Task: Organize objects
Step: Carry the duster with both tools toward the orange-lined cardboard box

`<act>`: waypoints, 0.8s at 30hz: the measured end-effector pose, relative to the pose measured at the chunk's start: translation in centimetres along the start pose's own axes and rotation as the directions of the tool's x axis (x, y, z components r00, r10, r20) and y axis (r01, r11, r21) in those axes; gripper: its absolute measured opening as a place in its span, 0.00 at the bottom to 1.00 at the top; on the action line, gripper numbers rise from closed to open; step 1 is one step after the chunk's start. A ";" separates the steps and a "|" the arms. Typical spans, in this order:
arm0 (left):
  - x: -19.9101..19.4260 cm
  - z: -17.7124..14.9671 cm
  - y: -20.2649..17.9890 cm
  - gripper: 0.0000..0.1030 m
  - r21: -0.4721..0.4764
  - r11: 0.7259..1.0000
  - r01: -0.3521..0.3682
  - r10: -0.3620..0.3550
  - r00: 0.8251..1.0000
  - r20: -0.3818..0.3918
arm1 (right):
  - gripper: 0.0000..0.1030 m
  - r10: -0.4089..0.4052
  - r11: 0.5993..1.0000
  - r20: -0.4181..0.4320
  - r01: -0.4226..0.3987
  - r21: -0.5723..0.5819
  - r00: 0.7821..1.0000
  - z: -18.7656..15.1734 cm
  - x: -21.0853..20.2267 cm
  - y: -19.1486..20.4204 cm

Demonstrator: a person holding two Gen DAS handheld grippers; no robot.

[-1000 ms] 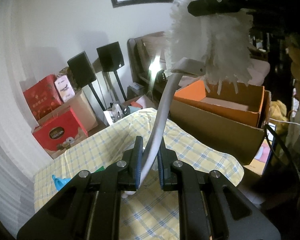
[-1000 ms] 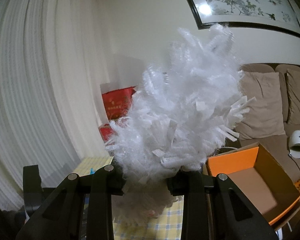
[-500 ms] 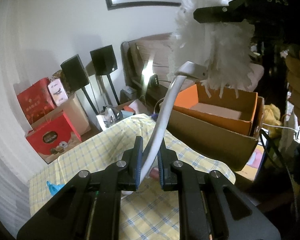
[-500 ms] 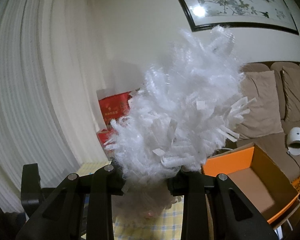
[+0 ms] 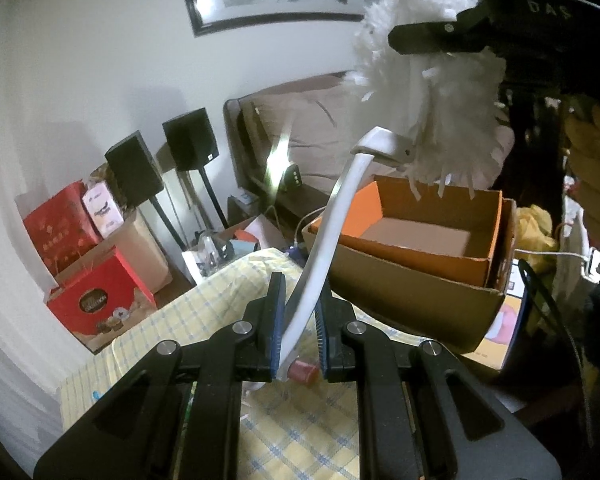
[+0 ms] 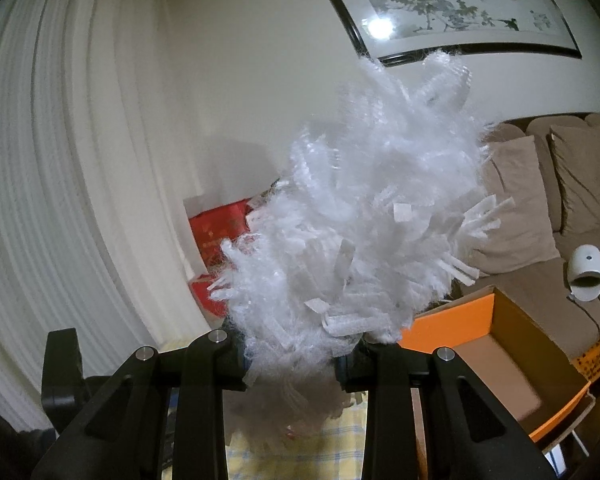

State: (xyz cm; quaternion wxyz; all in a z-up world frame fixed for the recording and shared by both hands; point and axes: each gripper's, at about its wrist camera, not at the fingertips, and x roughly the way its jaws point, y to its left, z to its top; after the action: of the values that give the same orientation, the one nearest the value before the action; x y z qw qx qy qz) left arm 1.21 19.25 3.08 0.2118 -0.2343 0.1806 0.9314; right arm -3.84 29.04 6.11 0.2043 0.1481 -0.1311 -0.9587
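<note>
A white fluffy duster is held in the air between both grippers. My left gripper (image 5: 299,338) is shut on its curved white handle (image 5: 332,236), which rises up and right to the fluffy head (image 5: 432,92). My right gripper (image 6: 292,358) is shut on that head (image 6: 364,216), which fills the middle of the right wrist view; one of its black fingers (image 5: 440,38) shows across the fluff in the left wrist view. An open cardboard box with an orange lining (image 5: 420,240) sits below the head, also at lower right (image 6: 496,356) of the right wrist view.
A yellow checked cloth (image 5: 300,436) covers the table below, with a small red item (image 5: 303,371) on it. Red gift boxes (image 5: 96,300), two black speakers (image 5: 162,160) and a brown sofa (image 6: 560,208) stand beyond. White curtains (image 6: 60,160) hang at left. A person's hand (image 5: 596,176) is at right.
Both grippers have carried the duster toward the cardboard box, which now looks closer and larger under the head. Both grips are unchanged.
</note>
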 end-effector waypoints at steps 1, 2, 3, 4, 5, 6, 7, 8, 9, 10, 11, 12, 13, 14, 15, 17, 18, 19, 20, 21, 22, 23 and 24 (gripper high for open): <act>0.0 0.0 -0.2 0.13 0.007 1.000 0.004 -0.004 1.000 0.000 | 0.28 -0.003 1.000 0.001 0.003 0.003 1.000 0.0 0.0 -0.1; 0.1 0.1 -0.3 0.13 0.016 1.000 0.007 -0.007 1.000 0.001 | 0.28 -0.004 1.000 0.002 0.004 0.005 1.000 0.0 -0.1 -0.1; 0.2 0.2 -0.3 0.13 0.020 1.000 0.009 -0.009 1.000 0.000 | 0.28 -0.005 1.000 0.001 0.005 0.008 1.000 0.0 -0.1 -0.3; 0.2 0.3 -0.4 0.13 0.025 1.000 0.012 -0.012 1.000 0.000 | 0.28 -0.033 0.999 0.013 0.033 0.019 0.999 -0.1 -0.1 -0.4; 0.2 0.4 -0.4 0.13 0.027 1.000 0.014 -0.014 1.000 0.001 | 0.28 -0.034 0.999 0.013 0.034 0.022 0.999 -0.1 -0.2 -0.4; 0.2 0.5 -0.5 0.13 0.029 0.999 0.014 -0.014 1.000 0.002 | 0.28 -0.036 0.999 0.013 0.035 0.026 0.999 0.0 -0.6 -0.5; 0.2 0.6 -0.5 0.13 0.030 0.999 0.015 -0.015 1.000 0.004 | 0.28 -0.037 0.999 0.014 0.037 0.028 0.999 0.1 -0.7 -0.6; 0.2 0.7 -0.6 0.13 0.031 0.999 0.016 -0.016 1.000 0.005 | 0.28 -0.038 0.999 0.015 0.038 0.029 0.999 0.1 -1.1 -0.4; 0.3 0.9 -0.7 0.13 0.031 0.999 0.019 -0.019 1.000 0.005 | 0.28 -0.040 0.999 0.016 0.040 0.030 0.999 0.2 -1.2 -0.3; 0.3 0.9 -0.7 0.13 0.032 0.999 0.019 -0.020 1.000 0.005 | 0.28 -0.044 0.999 0.017 0.043 0.030 0.999 0.2 -1.2 -0.4; 0.3 1.0 -0.8 0.13 0.035 0.999 0.019 -0.020 1.000 0.005 | 0.28 -0.046 0.998 0.018 0.046 0.030 0.999 0.3 -1.5 -0.1; 0.4 1.0 -0.9 0.13 0.038 0.999 0.019 -0.020 1.000 0.004 | 0.28 -0.049 0.998 0.018 0.048 0.031 0.999 0.4 -1.7 -0.1; 0.4 1.1 -0.9 0.13 0.040 0.999 0.022 -0.022 1.000 0.003 | 0.28 -0.051 0.998 0.017 0.051 0.031 0.999 0.4 -1.8 0.0; 0.5 1.1 -0.9 0.13 0.041 0.999 0.025 -0.025 1.000 0.002 | 0.28 -0.054 0.998 0.016 0.053 0.033 0.998 0.4 -1.9 0.1; 0.6 1.2 -0.9 0.13 0.041 0.999 0.028 -0.028 1.000 0.001 | 0.28 -0.055 0.998 0.016 0.055 0.035 0.998 0.4 -2.0 0.0; 0.8 1.3 -1.0 0.13 0.042 0.999 0.032 -0.032 1.000 -0.001 | 0.29 -0.057 0.998 0.018 0.057 0.038 0.998 0.4 -2.6 0.9; 0.8 1.4 -1.1 0.13 0.040 0.999 0.036 -0.036 0.999 -0.003 | 0.29 -0.060 0.997 0.019 0.059 0.040 0.998 0.4 -2.6 0.9; 0.8 1.4 -1.1 0.13 0.032 0.998 0.045 -0.045 0.999 -0.007 | 0.29 -0.060 0.997 0.020 0.059 0.041 0.998 0.4 -2.7 1.0; 0.9 1.5 -0.8 0.13 0.021 0.998 0.058 -0.058 0.998 -0.013 | 0.29 -0.060 0.997 0.021 0.059 0.040 0.998 0.6 -2.8 1.6; 1.0 1.6 -0.6 0.13 0.009 0.997 0.075 -0.075 0.997 -0.021 | 0.29 -0.060 0.998 0.022 0.059 0.039 0.998 0.6 -2.8 1.7; 1.0 1.6 -0.5 0.13 0.002 0.997 0.083 -0.083 0.996 -0.023 | 0.29 -0.058 0.998 0.024 0.057 0.037 0.998 0.7 -3.0 1.8; 0.9 1.6 -0.4 0.13 0.000 0.996 0.085 -0.085 0.996 -0.022 | 0.29 -0.058 0.998 0.026 0.057 0.036 0.998 0.7 -3.0 1.7; 0.8 1.7 -0.3 0.13 0.002 0.997 0.081 -0.081 0.997 -0.020 | 0.29 -0.058 0.998 0.029 0.057 0.034 0.998 0.7 -3.1 1.9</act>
State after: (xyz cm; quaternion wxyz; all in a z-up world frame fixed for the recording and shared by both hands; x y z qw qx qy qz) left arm 0.11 20.51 3.98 0.2480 -0.2503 0.1743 0.9195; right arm -0.67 28.88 8.08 0.1721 0.1409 -0.1458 -0.9640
